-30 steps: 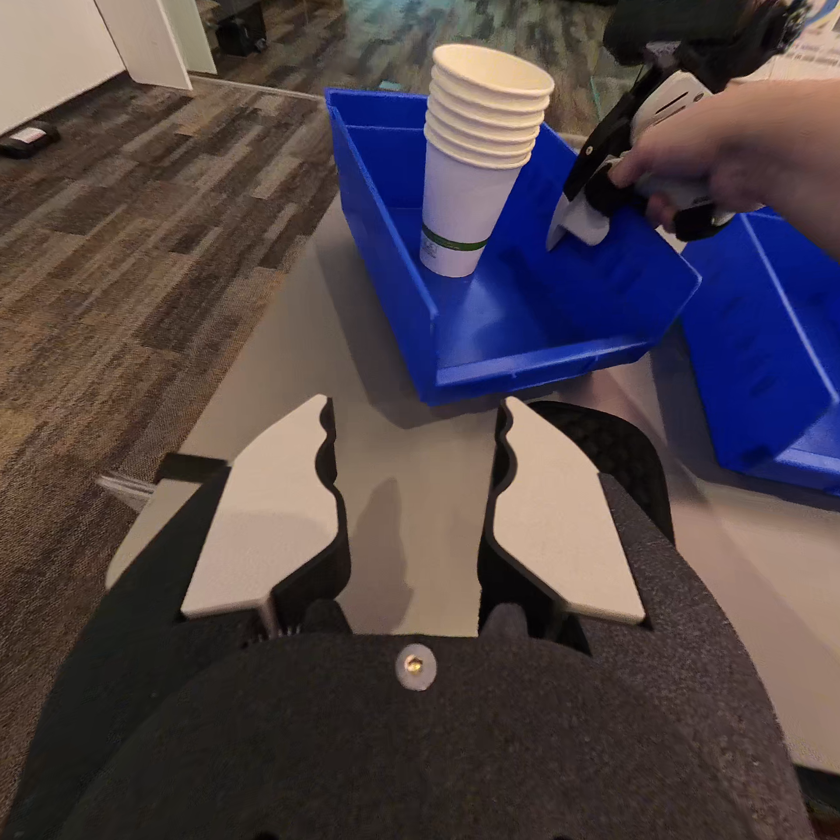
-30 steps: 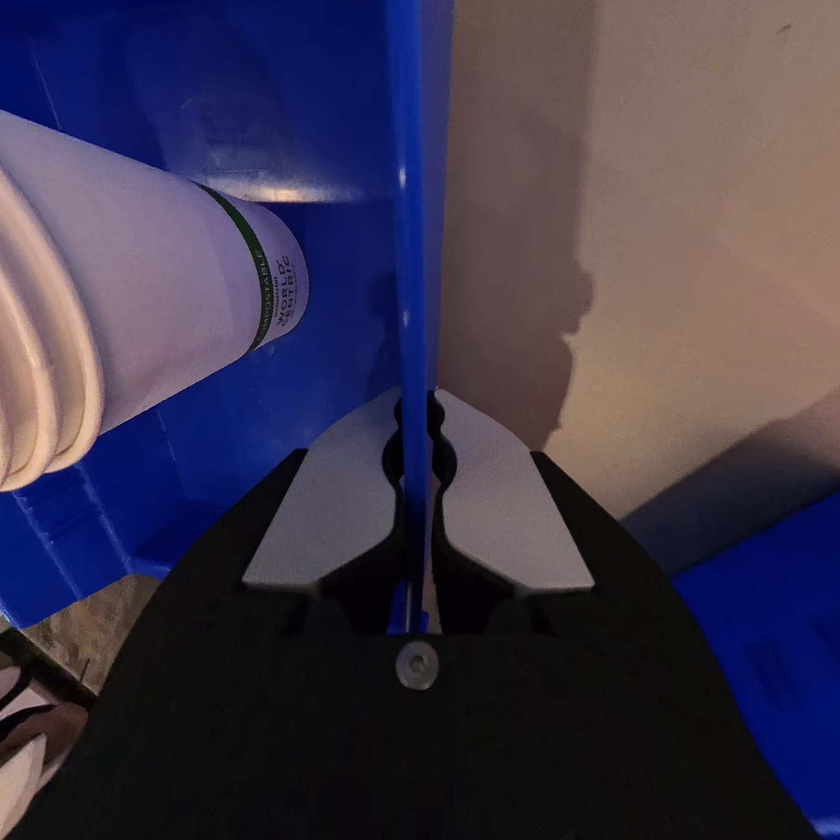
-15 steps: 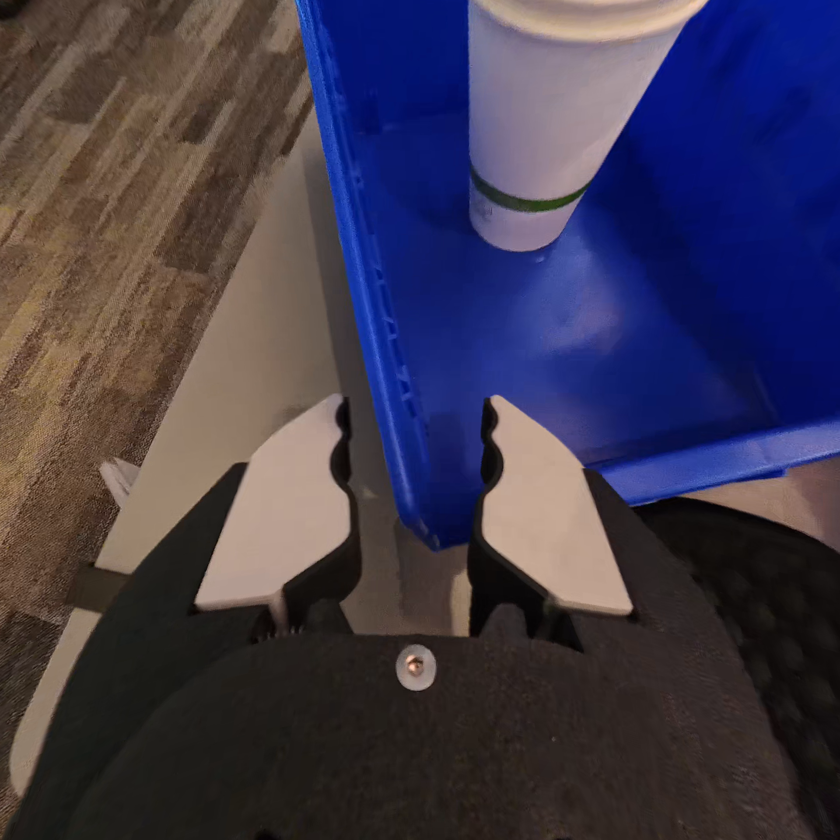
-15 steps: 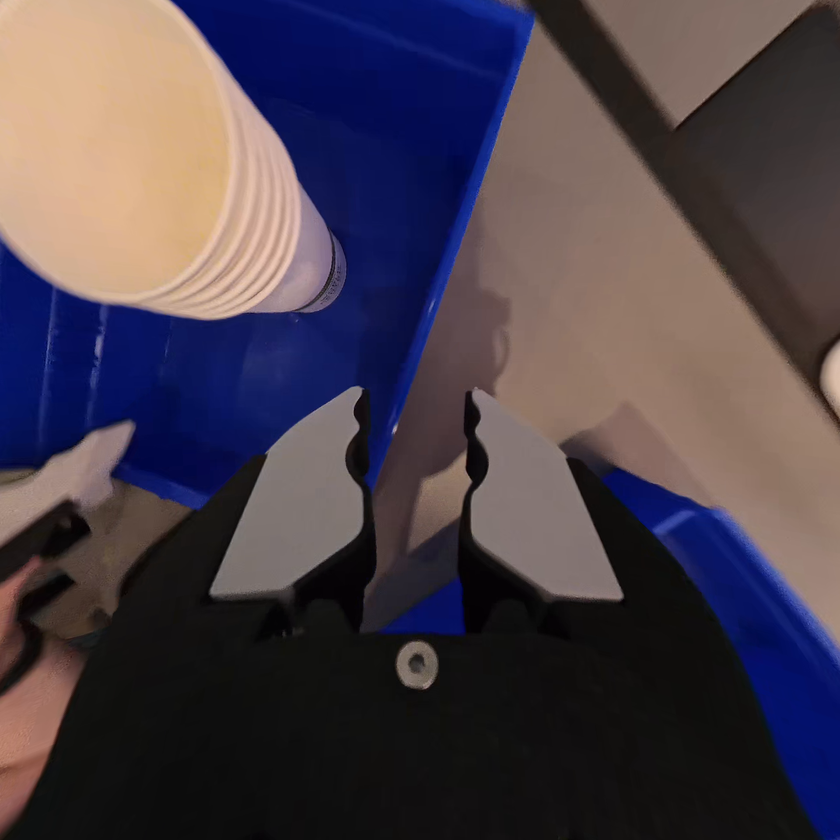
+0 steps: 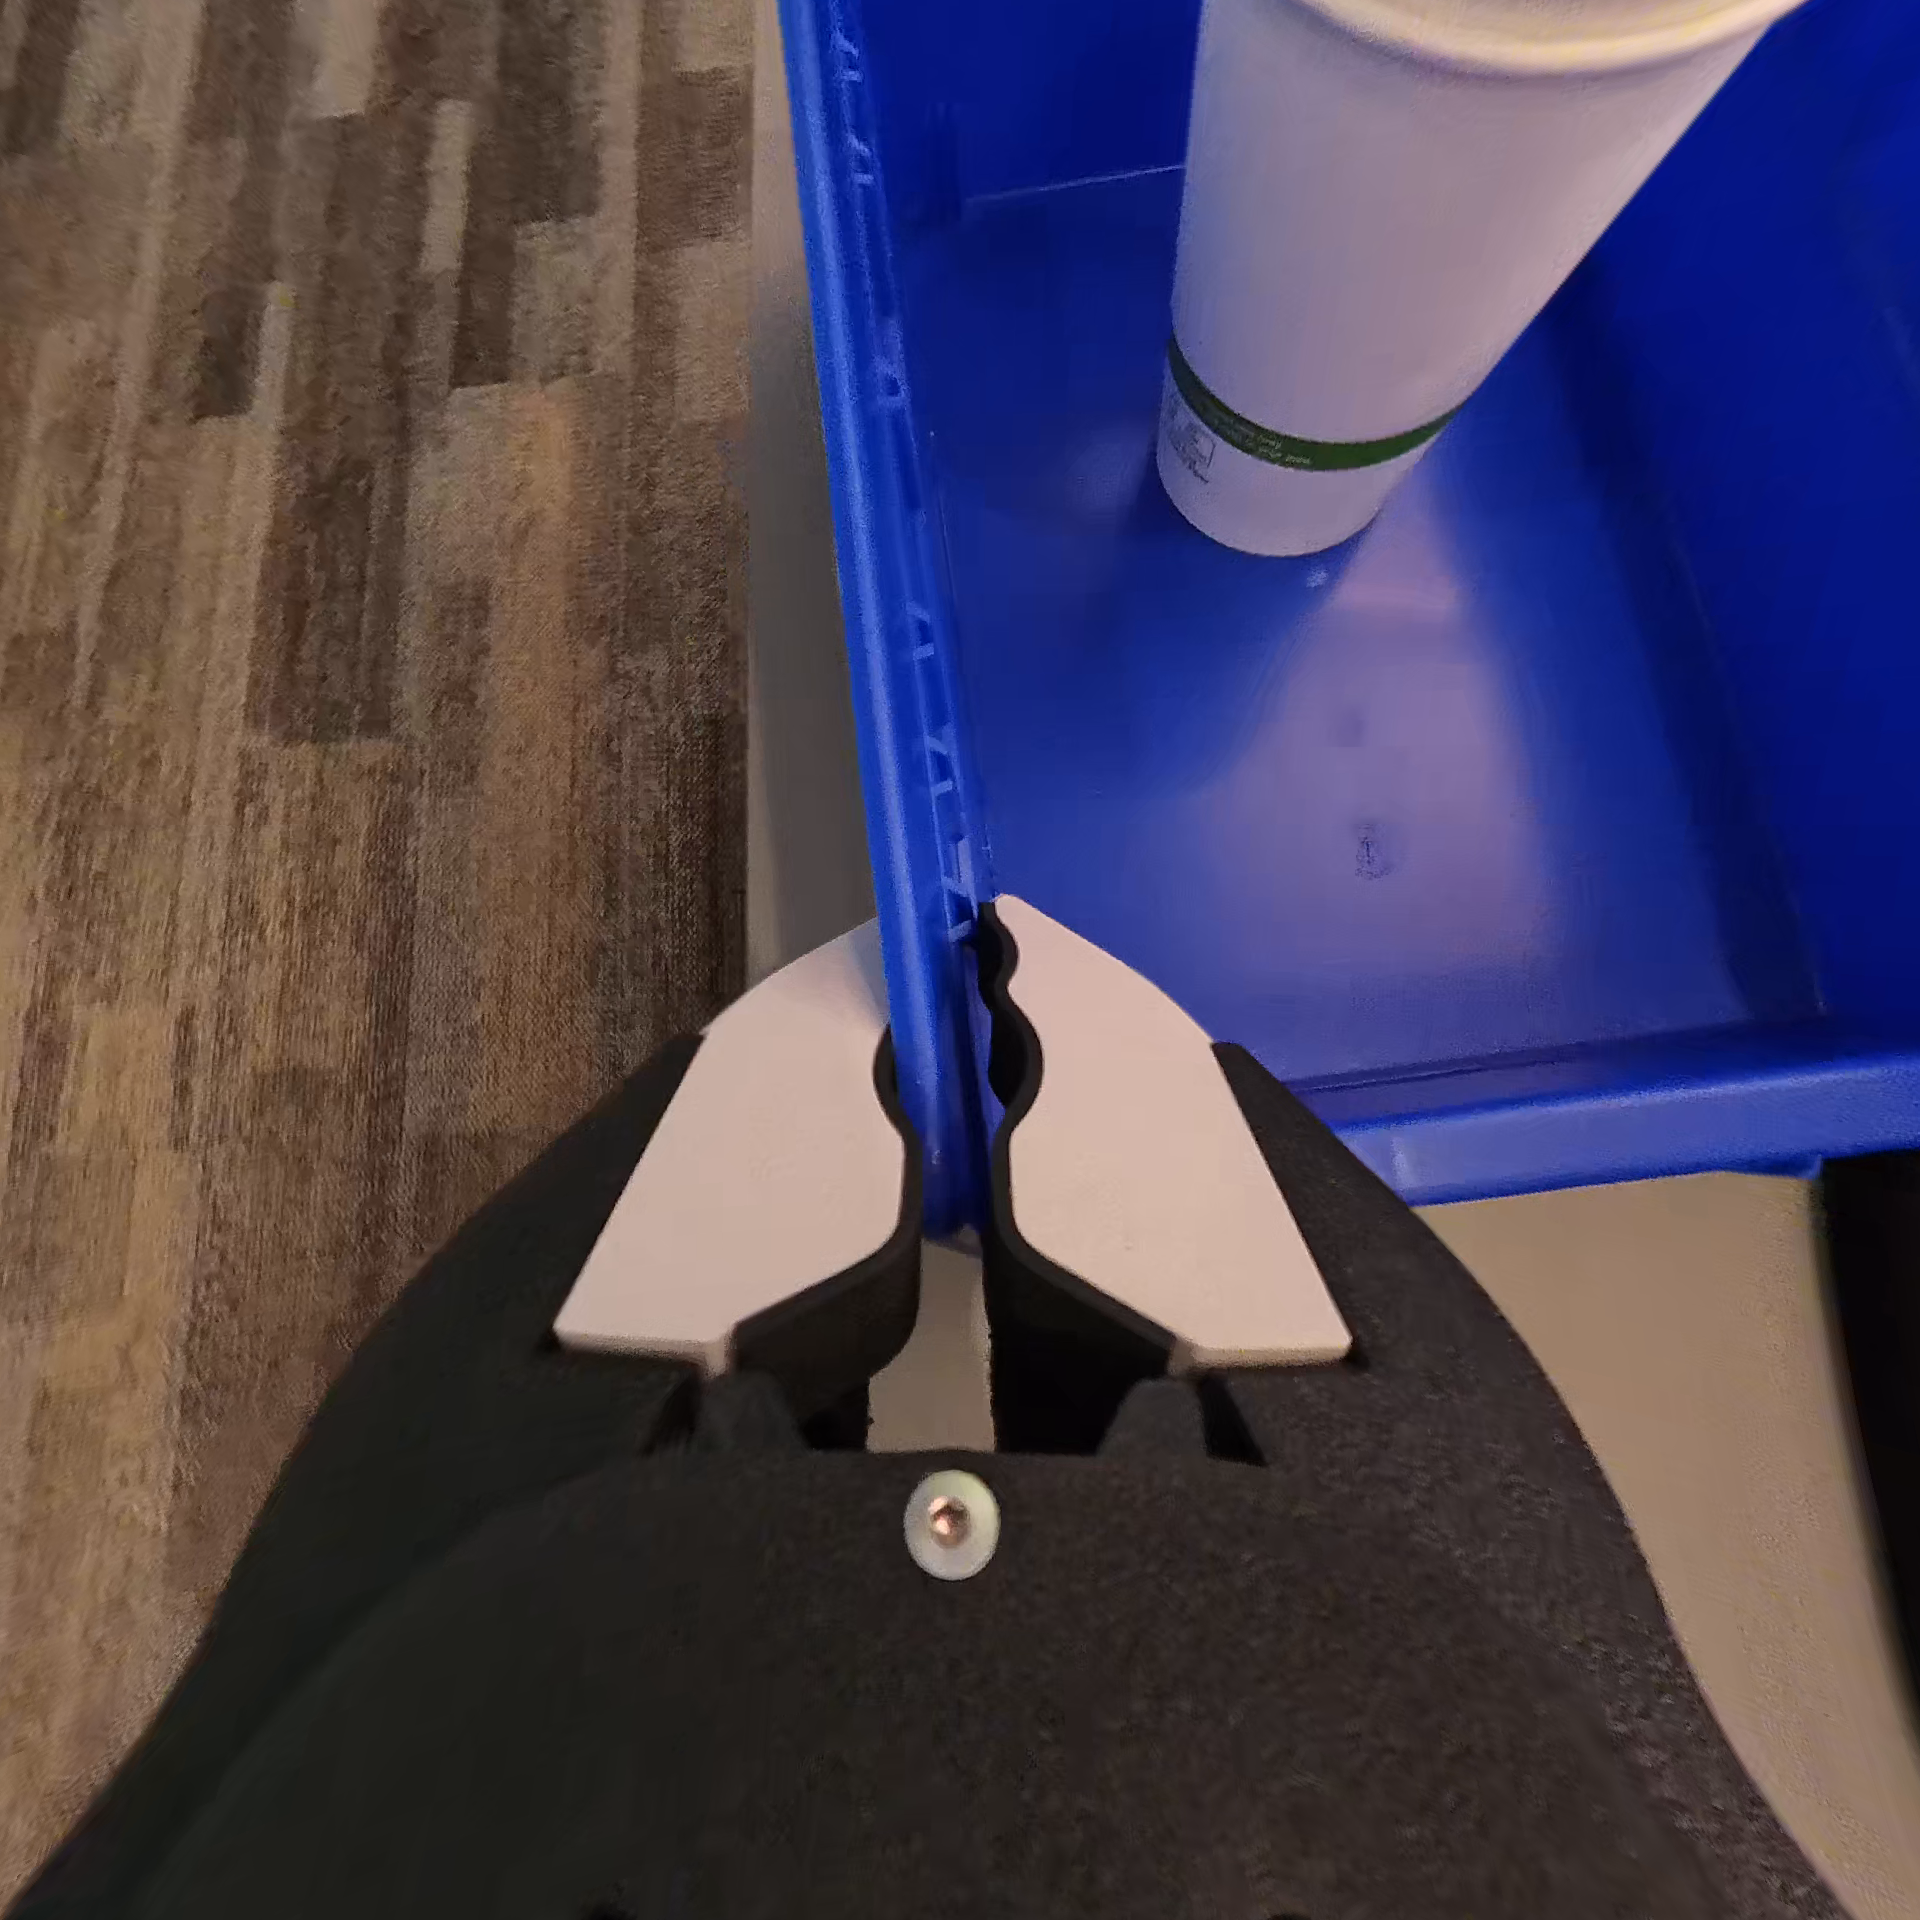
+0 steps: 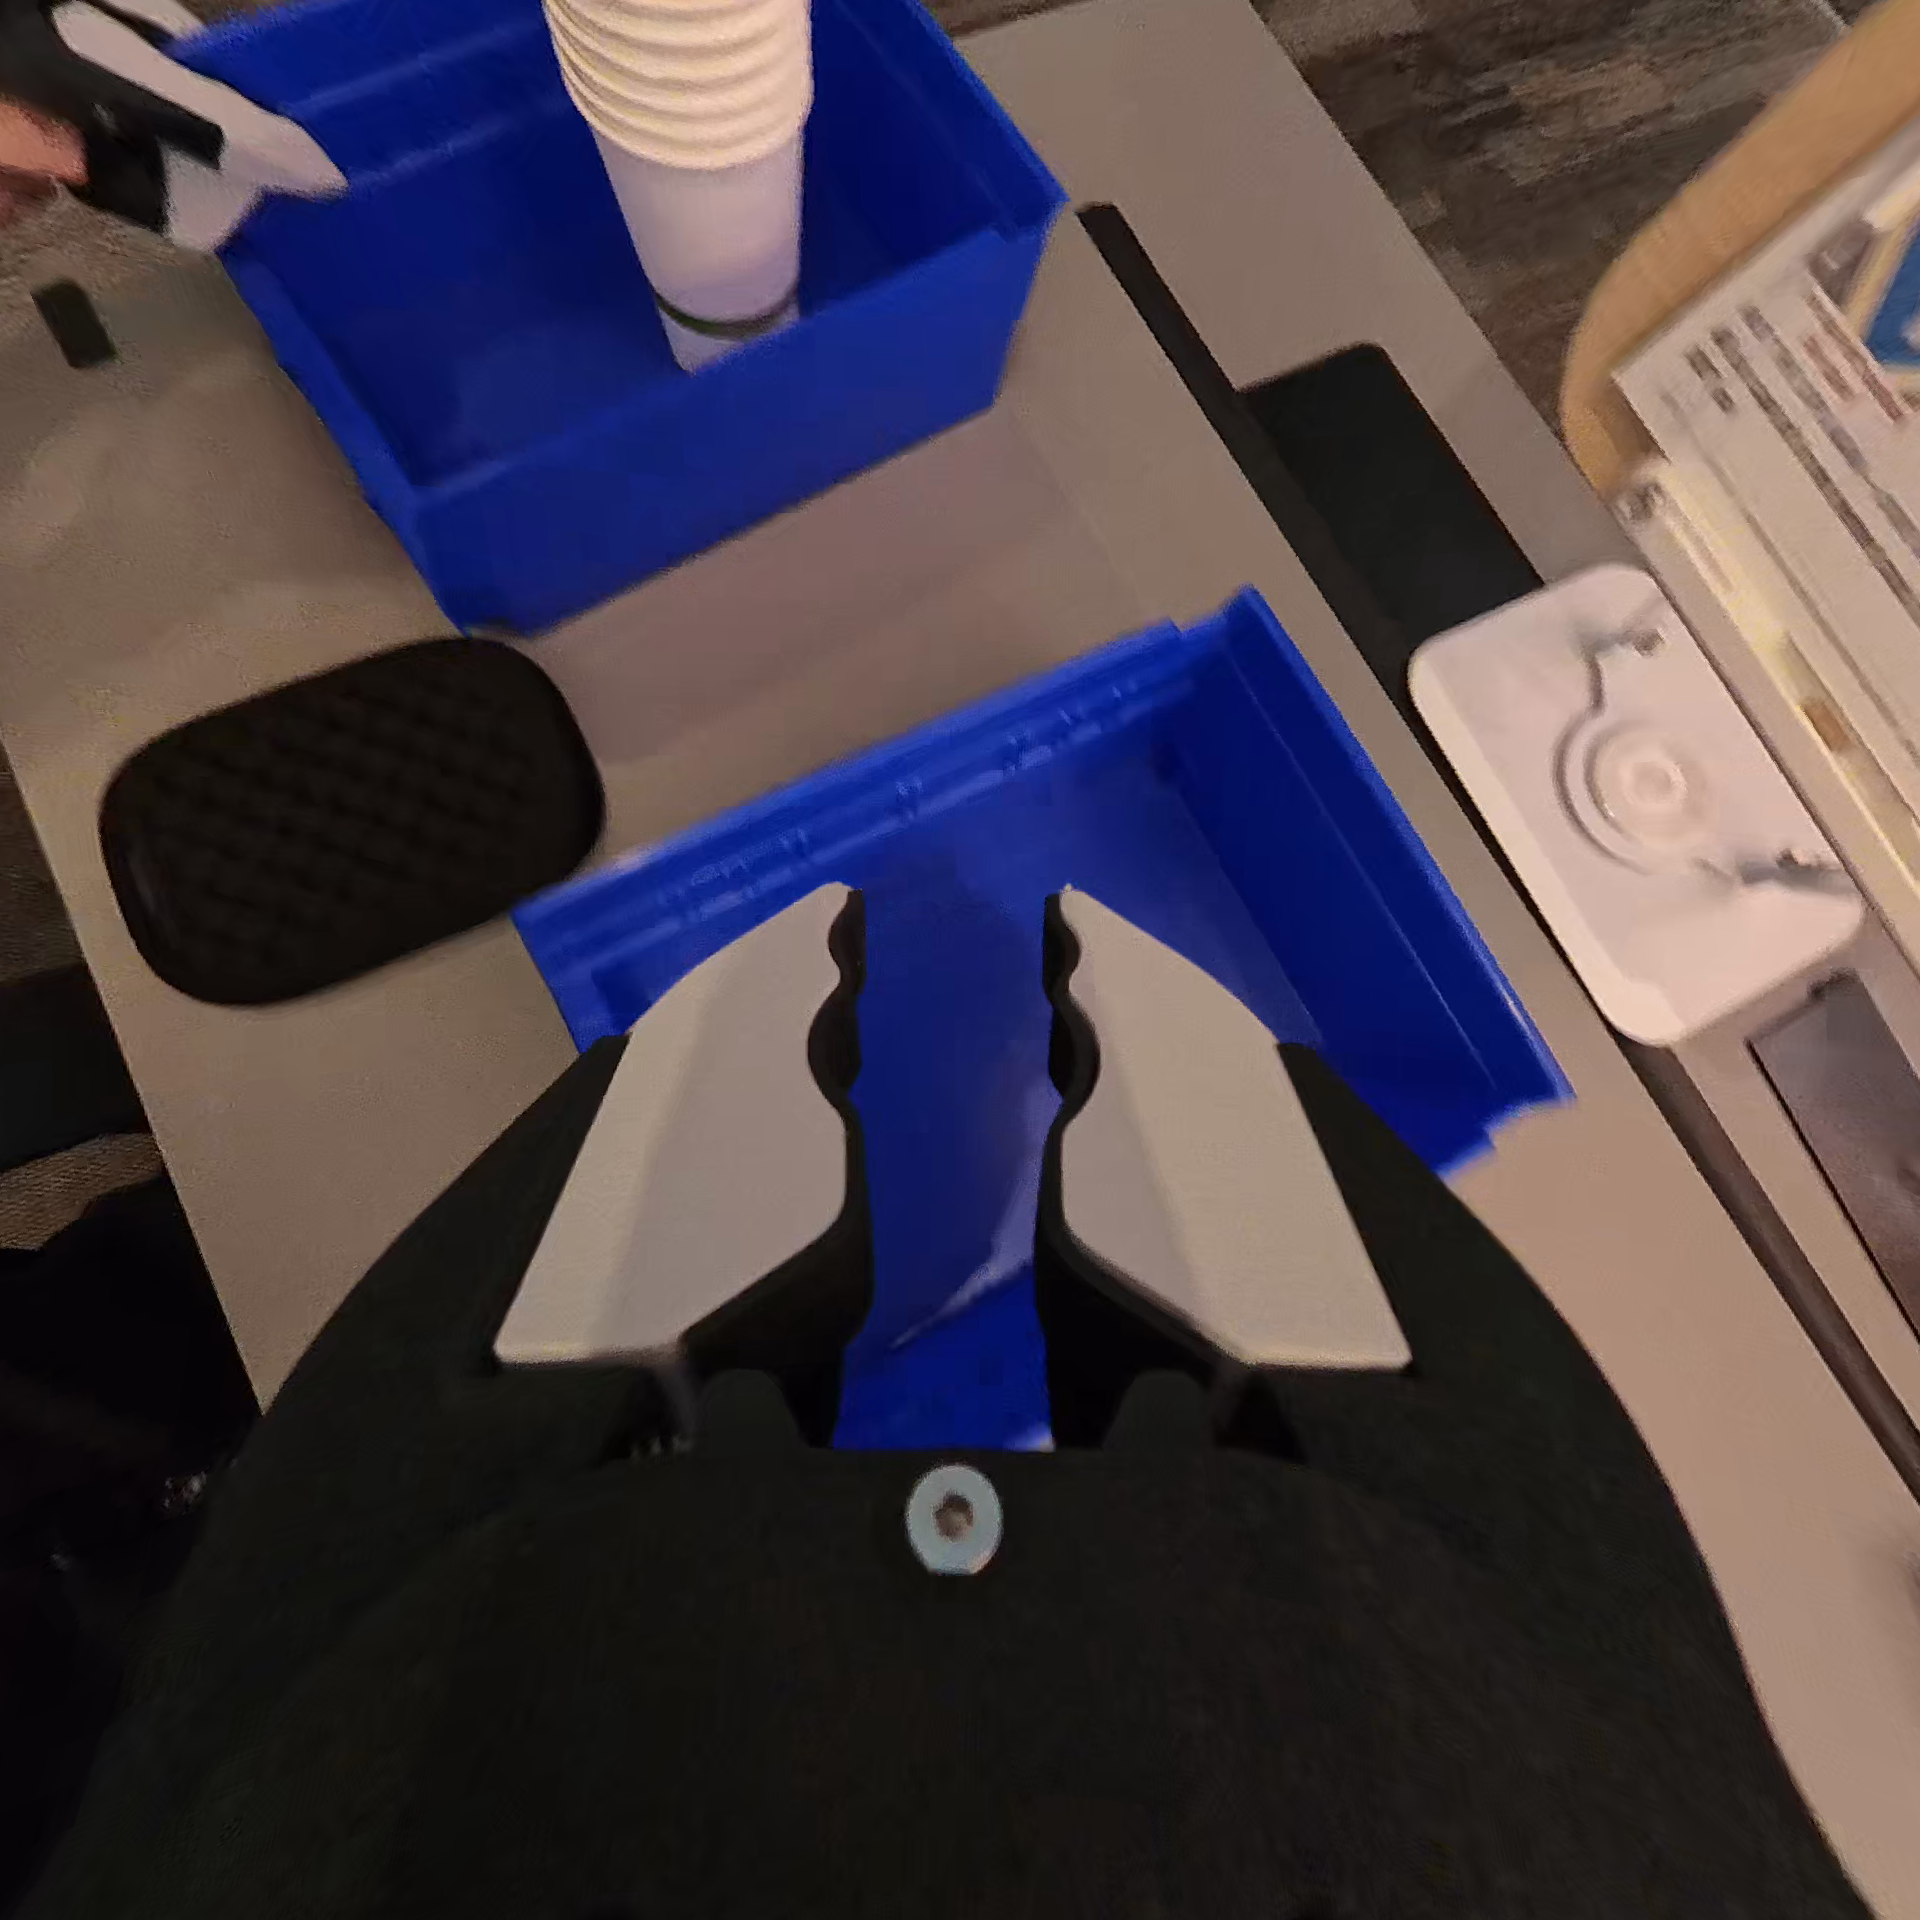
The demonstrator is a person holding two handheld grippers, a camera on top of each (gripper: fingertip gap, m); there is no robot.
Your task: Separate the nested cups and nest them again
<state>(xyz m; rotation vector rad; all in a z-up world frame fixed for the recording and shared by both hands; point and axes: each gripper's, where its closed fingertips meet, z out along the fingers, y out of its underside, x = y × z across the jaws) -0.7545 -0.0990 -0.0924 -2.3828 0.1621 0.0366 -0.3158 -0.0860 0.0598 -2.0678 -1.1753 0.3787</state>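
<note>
My left gripper (image 5: pixel 940 1049) pinches the blue bin (image 5: pixel 1455 810) side wall near its corner; my right gripper (image 6: pixel 951 997) hangs parted, empty, over the second bin (image 6: pixel 1351 831).

From my left gripper's camera I see small print along the green band of the bottom cup (image 5: pixel 1288 457), too small to make out. From my right gripper's camera, the printed sheets (image 6: pixel 1787 343) at the table's edge are blurred beyond reading.
</note>
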